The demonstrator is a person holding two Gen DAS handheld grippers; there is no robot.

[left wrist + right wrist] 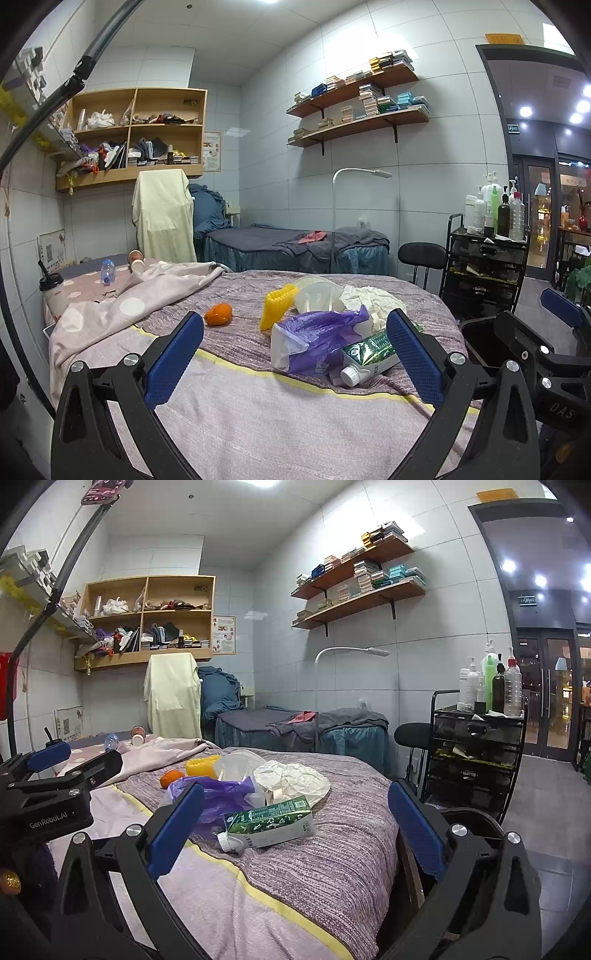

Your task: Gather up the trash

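Trash lies on the bed (240, 406): a green milk carton (373, 356) with a white cap, a purple plastic bag (314, 341), crumpled white paper (369, 301), a clear plastic cup (317, 295), a yellow ribbed piece (275, 306) and an orange peel (218, 314). My left gripper (295, 354) is open and empty, just short of the bag and carton. My right gripper (295, 827) is open and empty, with the carton (273, 821) between its fingers' line of sight. The bag (221, 797), paper (295, 775) and peel (171, 777) show behind the carton.
A dark bin (480, 343) stands at the bed's right side. At the bed's far left lie a blanket (140, 299), a water bottle (108, 271), a drink cup (55, 295) and a paper cup (136, 260). A black trolley (476, 753) with bottles and a stool (412, 738) stand right.
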